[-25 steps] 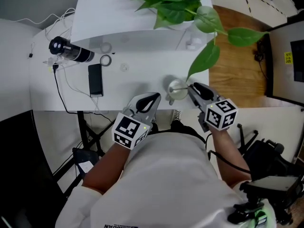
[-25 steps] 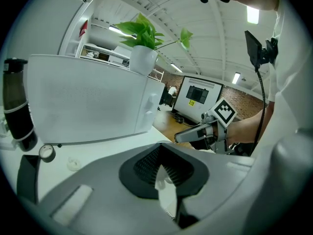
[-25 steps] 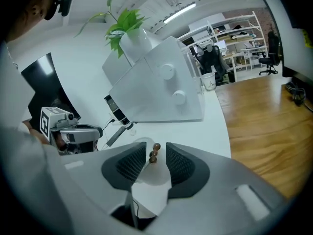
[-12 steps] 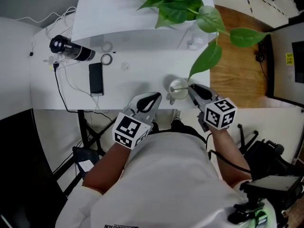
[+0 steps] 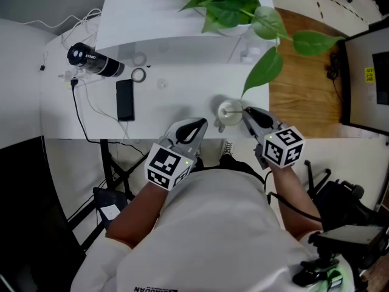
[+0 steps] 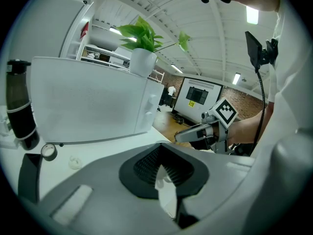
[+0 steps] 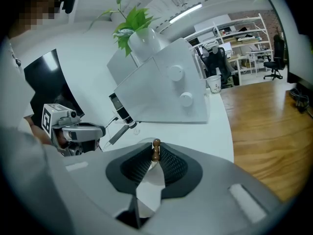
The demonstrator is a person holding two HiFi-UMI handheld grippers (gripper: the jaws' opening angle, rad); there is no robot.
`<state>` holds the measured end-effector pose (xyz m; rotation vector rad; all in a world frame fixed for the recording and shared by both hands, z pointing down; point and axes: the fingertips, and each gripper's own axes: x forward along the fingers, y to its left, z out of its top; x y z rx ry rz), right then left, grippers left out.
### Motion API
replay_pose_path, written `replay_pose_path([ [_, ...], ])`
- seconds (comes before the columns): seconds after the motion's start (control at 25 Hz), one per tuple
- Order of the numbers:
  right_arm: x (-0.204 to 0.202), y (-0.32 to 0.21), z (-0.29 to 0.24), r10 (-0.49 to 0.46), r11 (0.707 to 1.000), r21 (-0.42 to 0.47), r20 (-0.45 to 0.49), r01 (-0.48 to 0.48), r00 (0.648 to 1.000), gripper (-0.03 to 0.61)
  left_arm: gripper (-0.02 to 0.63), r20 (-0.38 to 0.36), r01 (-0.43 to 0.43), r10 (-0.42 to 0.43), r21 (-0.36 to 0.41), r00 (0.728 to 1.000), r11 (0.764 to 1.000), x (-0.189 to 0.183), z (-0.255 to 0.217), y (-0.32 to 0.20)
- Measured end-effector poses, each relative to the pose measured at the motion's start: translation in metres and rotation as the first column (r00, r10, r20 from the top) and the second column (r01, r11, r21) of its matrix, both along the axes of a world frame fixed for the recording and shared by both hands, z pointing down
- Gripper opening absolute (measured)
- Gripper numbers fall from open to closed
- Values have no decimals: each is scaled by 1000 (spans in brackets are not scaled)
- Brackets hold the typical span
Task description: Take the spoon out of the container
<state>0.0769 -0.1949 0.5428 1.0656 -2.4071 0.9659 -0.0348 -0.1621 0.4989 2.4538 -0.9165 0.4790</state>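
A small white container (image 5: 229, 113) stands near the front edge of the white table (image 5: 176, 96). My right gripper (image 5: 245, 111) reaches its rim from the right. In the right gripper view the spoon's brown handle tip (image 7: 156, 150) stands upright between the pads (image 7: 168, 165), and the jaws are closing onto it, touching both sides. The spoon's bowl is hidden below. My left gripper (image 5: 200, 124) hovers over the table's front edge to the left of the container, shut and empty; its tip (image 7: 101, 129) also shows in the right gripper view.
A black phone (image 5: 124, 100), a black cylinder (image 5: 94, 63) with cables and two small rings (image 5: 139, 75) lie at the left. A white box (image 5: 164, 14) with a leafy plant (image 5: 237, 5) stands behind; one leaf (image 5: 261, 72) hangs above the container. Wooden floor (image 5: 304, 90) lies right.
The right gripper's jaws have come together around the spoon handle at the container. Both grippers have stayed almost where they were.
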Motion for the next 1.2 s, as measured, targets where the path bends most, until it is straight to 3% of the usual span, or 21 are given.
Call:
replay_pose_path([
  [0.52, 5, 15, -44, 1, 996, 89, 8, -2, 1000, 55, 5, -20, 0, 1, 46, 1000, 999, 1, -19, 6],
  [0.84, 8, 29, -94, 5, 988, 155, 103, -21, 995, 55, 5, -74, 21, -14, 95, 997, 995, 0, -44, 8],
  [1.2, 12, 57, -138, -25, 972, 236, 116, -3, 993, 55, 5, -125, 23, -3, 153, 992, 988, 8, -78, 27],
])
